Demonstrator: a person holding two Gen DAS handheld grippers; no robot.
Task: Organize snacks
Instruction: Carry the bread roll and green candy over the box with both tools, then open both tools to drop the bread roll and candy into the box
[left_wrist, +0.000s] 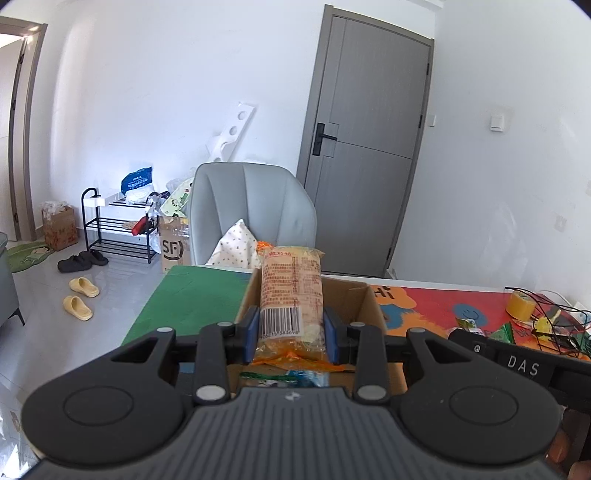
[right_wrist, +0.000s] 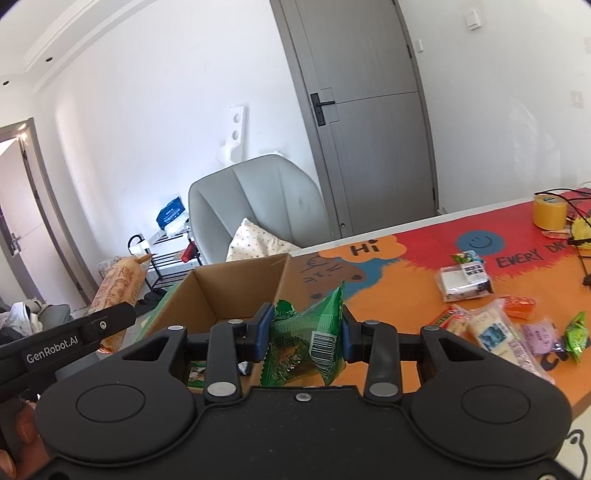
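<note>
- My left gripper (left_wrist: 291, 332) is clamped on a long orange snack packet (left_wrist: 290, 295), barcode end between the blue pads, held above the open cardboard box (left_wrist: 364, 306).
- My right gripper (right_wrist: 306, 334) is clenched on a green snack pouch (right_wrist: 304, 339), just beside the box's near wall.
- Loose snacks (right_wrist: 491, 328) lie scattered on the colourful table mat (right_wrist: 406, 266) to the right.
- A yellow tape roll (right_wrist: 549, 212) stands farther back.
</note>
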